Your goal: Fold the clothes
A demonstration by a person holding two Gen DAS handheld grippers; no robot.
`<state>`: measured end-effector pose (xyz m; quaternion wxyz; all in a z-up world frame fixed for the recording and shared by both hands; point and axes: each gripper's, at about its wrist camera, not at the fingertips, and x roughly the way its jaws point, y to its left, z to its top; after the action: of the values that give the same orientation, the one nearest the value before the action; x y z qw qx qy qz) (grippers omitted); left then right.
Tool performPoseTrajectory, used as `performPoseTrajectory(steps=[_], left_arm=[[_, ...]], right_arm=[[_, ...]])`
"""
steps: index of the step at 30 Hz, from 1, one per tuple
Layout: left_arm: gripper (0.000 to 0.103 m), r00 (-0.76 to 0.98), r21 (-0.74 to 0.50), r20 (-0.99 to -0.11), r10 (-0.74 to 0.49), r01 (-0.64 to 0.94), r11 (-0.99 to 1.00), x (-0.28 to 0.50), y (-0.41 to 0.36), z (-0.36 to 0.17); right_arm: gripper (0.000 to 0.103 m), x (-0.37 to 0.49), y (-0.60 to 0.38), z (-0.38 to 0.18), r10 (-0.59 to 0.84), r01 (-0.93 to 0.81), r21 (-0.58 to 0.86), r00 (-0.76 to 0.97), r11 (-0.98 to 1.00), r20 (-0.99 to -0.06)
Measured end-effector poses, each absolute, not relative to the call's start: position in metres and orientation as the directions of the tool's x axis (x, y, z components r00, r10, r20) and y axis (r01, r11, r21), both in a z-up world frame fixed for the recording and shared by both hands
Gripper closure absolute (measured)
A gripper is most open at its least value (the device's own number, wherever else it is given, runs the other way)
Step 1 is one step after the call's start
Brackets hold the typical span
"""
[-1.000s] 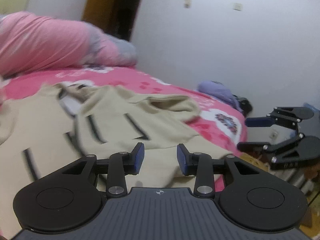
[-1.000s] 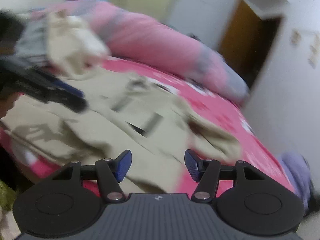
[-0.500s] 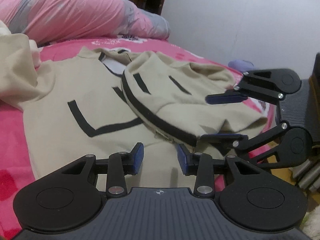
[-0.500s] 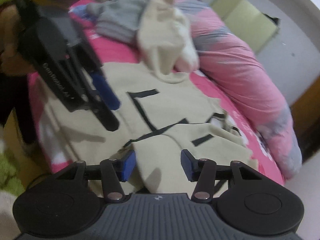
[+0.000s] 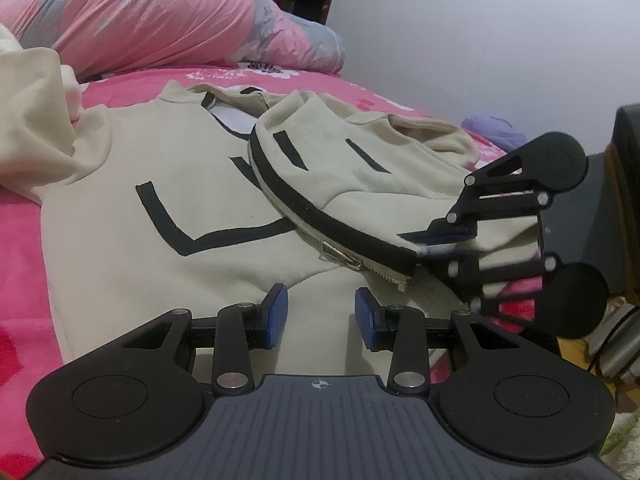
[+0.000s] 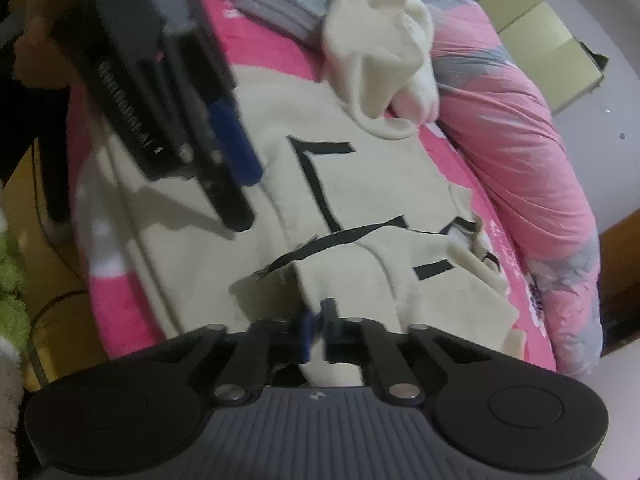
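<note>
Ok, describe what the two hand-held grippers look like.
Both match: the left hand-held gripper and right hand-held gripper have black linkage arms with silver pivot pins, blue finger pads, round black discs either side and a ribbed dark grey body with a small crosshair mark.

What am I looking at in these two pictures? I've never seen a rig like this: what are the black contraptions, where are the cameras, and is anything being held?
No robot here: a person holds a hand-held two-finger gripper in each hand, and a fisheye camera on each looks forward along its fingers. The left-hand camera shows the left gripper at the bottom, open and empty above a cream zip-up jacket with black trim, spread on a bed with a pink blanket. At its right edge you see the other tool side-on. The right-hand camera shows the right gripper shut on the jacket's front edge near the hem. A rolled pink duvet and another cream garment lie further back.
</note>
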<state>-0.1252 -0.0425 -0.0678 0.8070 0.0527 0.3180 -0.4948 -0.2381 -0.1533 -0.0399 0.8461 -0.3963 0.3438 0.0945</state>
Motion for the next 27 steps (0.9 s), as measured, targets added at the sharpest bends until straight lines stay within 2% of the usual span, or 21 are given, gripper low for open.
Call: performPoseTrajectory(steps=[10,19,27], left_arm=[[0.066,0.290,-0.265,-0.548,-0.785,0.830,0.491,-0.118,-0.038,-0.071],[0.066,0.302,-0.229,-0.569,-0.765,0.835,0.500,-0.120,-0.038,-0.068],[0.066,0.329,-0.190,-0.597,-0.732,0.828,0.527,-0.123,-0.044,-0.064]], right_arm=[[0.101,-0.247,-0.171,-0.007,-0.062,-0.420,-0.479,0.699,0.771,-0.712],[0.101,-0.259,-0.185,0.016,-0.044,-0.382,-0.477,0.743,0.792,-0.668],[0.101,-0.265,-0.188,-0.001,0.012,-0.400,-0.413,0.730,0.818,-0.684]])
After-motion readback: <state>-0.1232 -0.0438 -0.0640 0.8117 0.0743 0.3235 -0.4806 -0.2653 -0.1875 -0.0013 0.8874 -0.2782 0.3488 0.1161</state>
